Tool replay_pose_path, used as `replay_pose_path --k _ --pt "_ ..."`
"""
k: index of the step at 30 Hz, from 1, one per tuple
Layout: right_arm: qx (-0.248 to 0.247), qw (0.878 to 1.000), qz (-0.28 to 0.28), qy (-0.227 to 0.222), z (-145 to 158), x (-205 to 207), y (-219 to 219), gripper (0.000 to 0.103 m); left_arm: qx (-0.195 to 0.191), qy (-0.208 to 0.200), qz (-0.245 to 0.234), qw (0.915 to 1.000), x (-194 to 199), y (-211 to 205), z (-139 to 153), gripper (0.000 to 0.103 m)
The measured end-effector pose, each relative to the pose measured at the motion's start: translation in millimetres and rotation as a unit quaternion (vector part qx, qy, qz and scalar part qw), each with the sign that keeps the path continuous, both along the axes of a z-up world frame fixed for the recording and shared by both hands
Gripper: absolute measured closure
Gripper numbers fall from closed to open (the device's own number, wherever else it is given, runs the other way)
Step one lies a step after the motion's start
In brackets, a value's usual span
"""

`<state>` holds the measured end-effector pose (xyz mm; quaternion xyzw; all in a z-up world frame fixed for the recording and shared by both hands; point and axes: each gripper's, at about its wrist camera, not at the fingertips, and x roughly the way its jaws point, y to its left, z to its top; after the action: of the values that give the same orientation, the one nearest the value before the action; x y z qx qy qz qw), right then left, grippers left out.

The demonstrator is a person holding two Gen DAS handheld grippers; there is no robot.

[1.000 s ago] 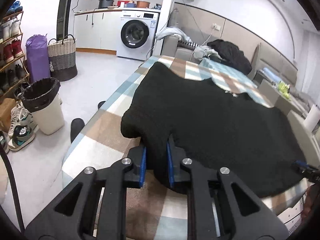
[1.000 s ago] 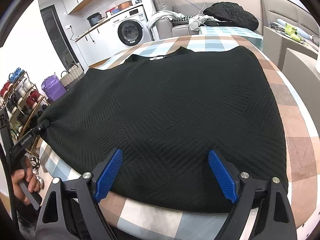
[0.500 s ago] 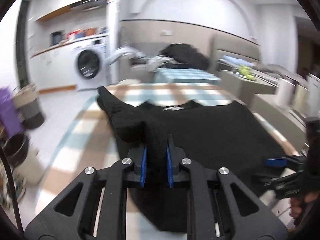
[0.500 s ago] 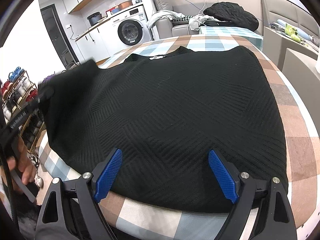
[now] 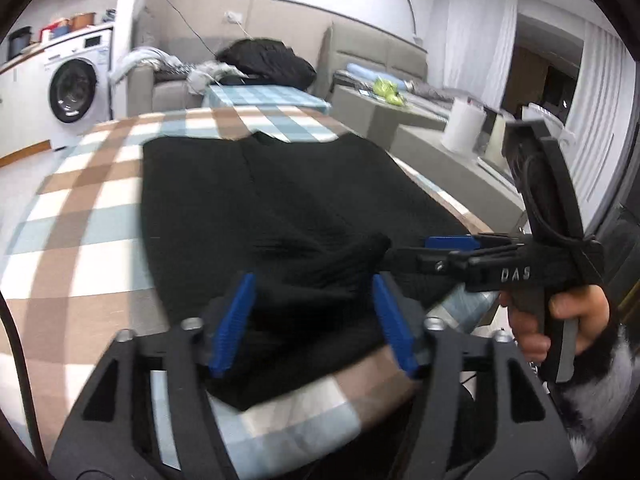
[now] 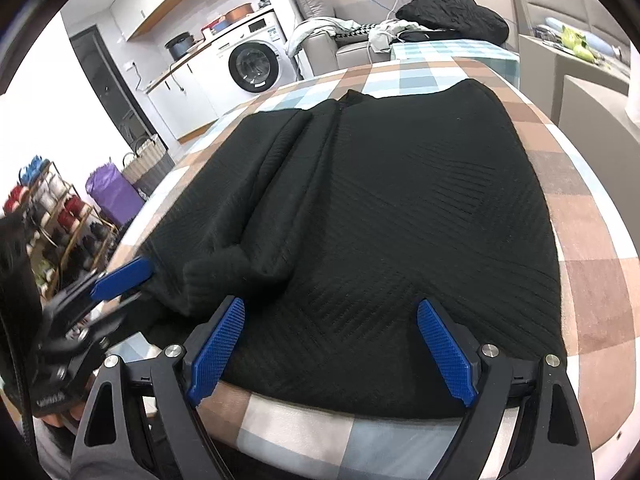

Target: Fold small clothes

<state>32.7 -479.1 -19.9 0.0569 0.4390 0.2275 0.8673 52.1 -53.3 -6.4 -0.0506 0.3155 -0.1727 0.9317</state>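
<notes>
- My left hand-held gripper [image 5: 314, 322] is opening, letting the black ribbed knit sweater's [image 6: 400, 208] folded sleeve settle inward on the body.
- My right hand-held gripper [image 6: 332, 354] hovers wide open over the hem, empty, ready for its side.

Black sweater [image 6: 400, 208] lies on checked cloth [image 6: 592, 248], sleeve folded inward; right claw [image 6: 332, 344] gapes above hem.

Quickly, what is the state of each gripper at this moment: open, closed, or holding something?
Left gripper: jaws opening, the folded sleeve of the black sweater lies between them, not pinched.
Right gripper: open wide over the sweater hem, holding nothing.
</notes>
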Motion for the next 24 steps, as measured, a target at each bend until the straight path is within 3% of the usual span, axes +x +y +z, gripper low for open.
replay_pose_path --k 4,9,13,16,19,21,24 --pt "0.024 1.000 -0.010 -0.003 11 -1 -10 0.013 -0.021 -0.019 0.049 0.9984 -7 37 4 0.029" --pt "0.082 0.997 -0.010 -0.013 31 -1 -13 0.013 -0.027 0.008 0.107 0.9938 -13 87 -2 0.029" --pt "0.081 0.996 0.035 -0.016 34 6 14 0.016 -0.043 0.033 0.117 0.9917 -10 103 -13 0.029" --pt "0.062 0.997 0.049 0.023 19 20 33 0.018 -0.037 0.033 0.119 0.9916 -9 103 -17 0.029" --pt "0.081 0.993 0.058 0.061 3 30 40 0.043 -0.033 0.027 0.117 0.9922 -9 100 -17 0.029" --pt "0.071 0.994 0.064 0.055 0 30 43 0.080 -0.032 0.025 0.118 0.9921 -7 97 -16 0.029" --pt "0.120 0.990 0.075 0.023 18 19 36 0.088 -0.039 0.022 0.121 0.9916 -10 100 -12 0.029"
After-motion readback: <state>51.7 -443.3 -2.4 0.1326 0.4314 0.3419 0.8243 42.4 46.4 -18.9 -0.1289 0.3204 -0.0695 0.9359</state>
